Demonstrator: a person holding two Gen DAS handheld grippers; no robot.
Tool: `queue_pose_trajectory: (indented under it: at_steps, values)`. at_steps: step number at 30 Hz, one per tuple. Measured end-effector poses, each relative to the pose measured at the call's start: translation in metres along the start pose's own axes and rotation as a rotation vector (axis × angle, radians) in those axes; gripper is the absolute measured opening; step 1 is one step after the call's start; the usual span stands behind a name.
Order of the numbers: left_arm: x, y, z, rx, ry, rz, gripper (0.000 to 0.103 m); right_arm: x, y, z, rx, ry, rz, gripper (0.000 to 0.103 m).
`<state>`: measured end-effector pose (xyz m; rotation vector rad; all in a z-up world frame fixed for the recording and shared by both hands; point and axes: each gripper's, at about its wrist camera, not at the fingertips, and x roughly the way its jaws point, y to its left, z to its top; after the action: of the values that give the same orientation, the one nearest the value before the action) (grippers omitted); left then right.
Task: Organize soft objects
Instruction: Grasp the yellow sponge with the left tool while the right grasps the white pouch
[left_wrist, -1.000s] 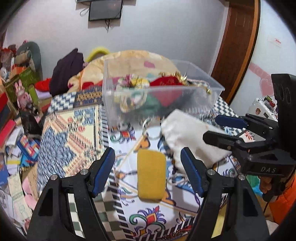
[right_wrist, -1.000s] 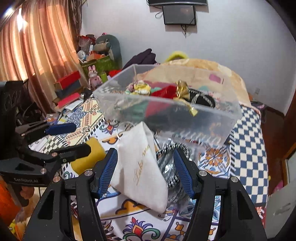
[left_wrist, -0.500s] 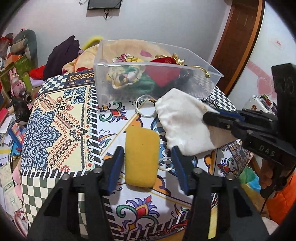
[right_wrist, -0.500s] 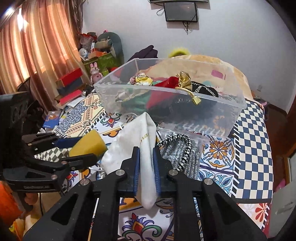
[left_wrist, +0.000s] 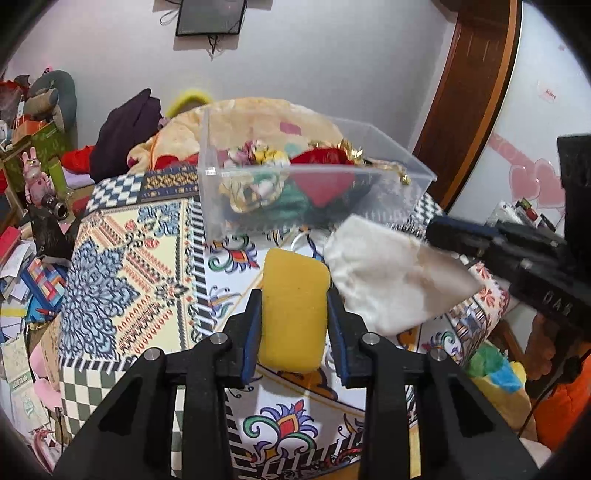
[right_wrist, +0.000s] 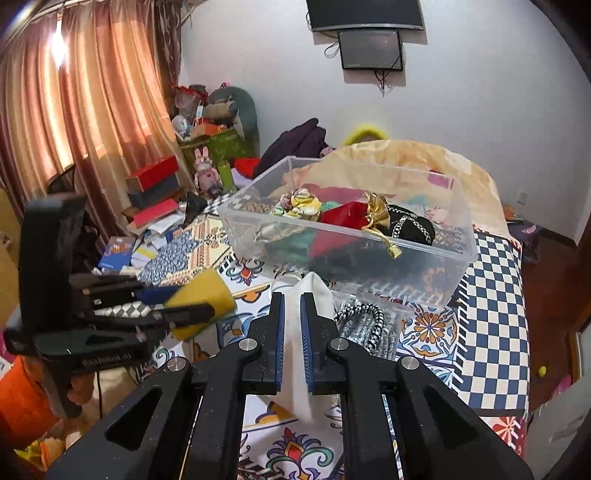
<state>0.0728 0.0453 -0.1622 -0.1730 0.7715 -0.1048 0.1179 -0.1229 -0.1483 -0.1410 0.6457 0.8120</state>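
My left gripper (left_wrist: 294, 306) is shut on a yellow sponge (left_wrist: 293, 306) and holds it above the patterned tablecloth; it also shows in the right wrist view (right_wrist: 199, 301). My right gripper (right_wrist: 291, 314) is shut on a white cloth pouch (right_wrist: 312, 291), lifted off the table; the pouch shows in the left wrist view (left_wrist: 391, 284). A clear plastic bin (left_wrist: 314, 177) holding several soft fabric items stands just beyond both grippers, also in the right wrist view (right_wrist: 351, 236).
A silver and black braided bag (right_wrist: 365, 325) lies on the tablecloth (left_wrist: 140, 258) in front of the bin. Boxes, toys and papers crowd the floor at the left (left_wrist: 33, 236). A wooden door (left_wrist: 469, 99) stands at the right.
Both grippers closed, the left on the sponge and the right on the pouch, then lifted them off the table toward the bin.
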Motion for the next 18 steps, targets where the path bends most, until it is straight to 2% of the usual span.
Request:
queue_pose_trajectory:
  at_steps: [2, 4, 5, 6, 13, 15, 18]
  values:
    - [-0.004, 0.001, 0.002, -0.001, -0.011, -0.002, 0.033, 0.004, -0.001, 0.000, 0.011, 0.011, -0.012, 0.011]
    - [-0.007, 0.000, 0.002, 0.000, -0.018, -0.002, 0.033, 0.010, -0.004, 0.001, 0.017, 0.028, -0.023, 0.022]
    - [-0.007, 0.000, 0.003, 0.000, -0.018, -0.001, 0.033, 0.014, -0.005, 0.001, 0.012, 0.032, -0.032, 0.031]
    - [-0.007, 0.000, 0.002, 0.001, -0.017, -0.002, 0.033, 0.019, -0.005, 0.002, 0.002, 0.037, -0.039, 0.035]
    - [-0.008, 0.002, -0.001, -0.007, -0.008, 0.003, 0.033, 0.054, -0.013, 0.007, -0.005, 0.120, -0.035, 0.033]
    - [-0.010, 0.003, -0.001, -0.006, -0.012, 0.006, 0.033, 0.056, -0.014, 0.005, 0.003, 0.124, -0.031, 0.015]
    - [-0.010, 0.006, -0.001, -0.008, -0.013, 0.014, 0.033, 0.050, -0.015, 0.003, 0.011, 0.107, -0.019, 0.009]
